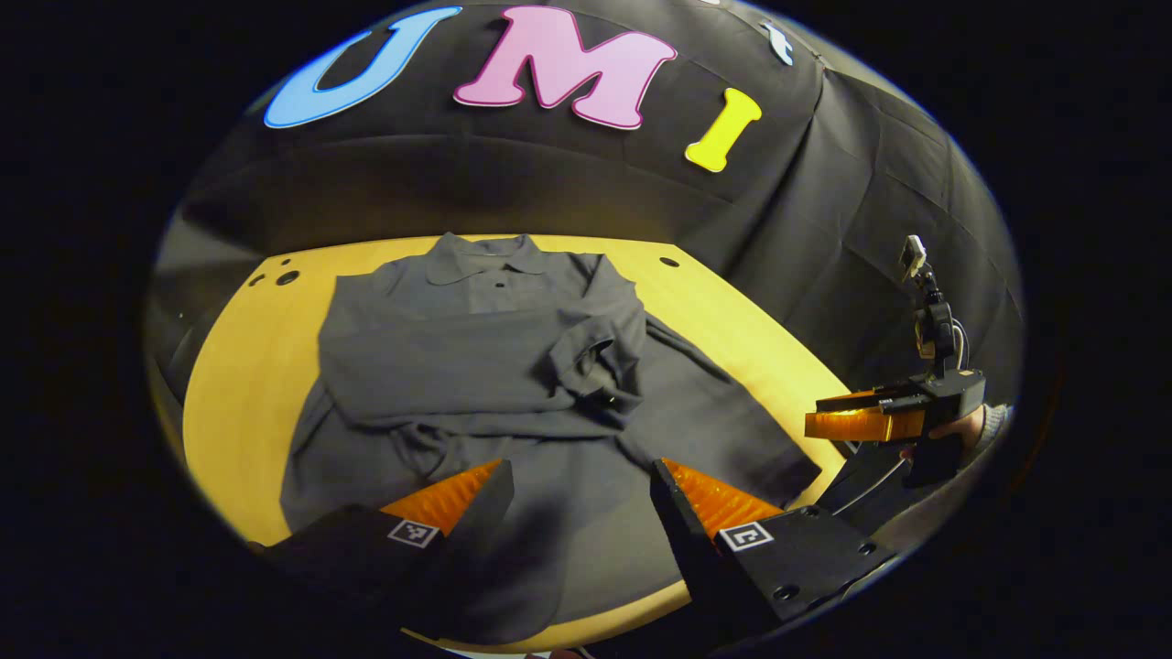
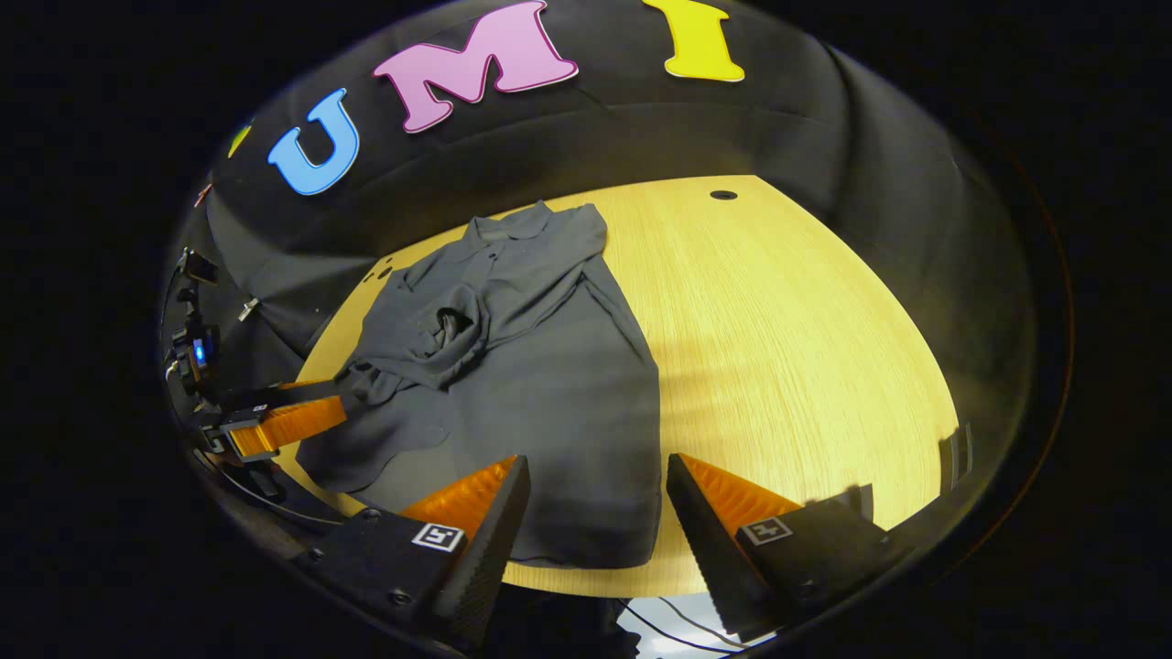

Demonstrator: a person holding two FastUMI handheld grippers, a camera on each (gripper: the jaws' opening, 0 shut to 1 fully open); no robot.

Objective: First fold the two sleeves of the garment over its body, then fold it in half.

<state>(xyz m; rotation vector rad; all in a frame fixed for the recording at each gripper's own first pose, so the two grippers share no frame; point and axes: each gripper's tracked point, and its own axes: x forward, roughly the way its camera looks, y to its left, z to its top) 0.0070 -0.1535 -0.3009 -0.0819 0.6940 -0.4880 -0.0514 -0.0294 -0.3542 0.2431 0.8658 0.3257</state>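
Note:
A dark grey collared shirt (image 1: 476, 366) lies flat on the yellow wooden table (image 1: 238, 366), collar at the far end. Both sleeves lie across its body, and one cuff (image 1: 595, 361) is bunched near the middle. My left gripper (image 1: 581, 471) hovers open over the near hem with nothing between its fingers. In the right gripper view the shirt (image 2: 549, 384) lies left of centre. My right gripper (image 2: 597, 462) stands open above the hem's right corner. The right gripper (image 1: 861, 421), held by a hand, shows off the table's right edge. The left gripper (image 2: 284, 421) is at the shirt's left side.
Bare table (image 2: 806, 348) stretches to the right of the shirt. Small round holes (image 1: 287, 276) mark the far corners of the table, one of them to the right (image 2: 723, 195). Black cloth walls close in behind and beside the table. Cables (image 2: 668, 627) hang below the near edge.

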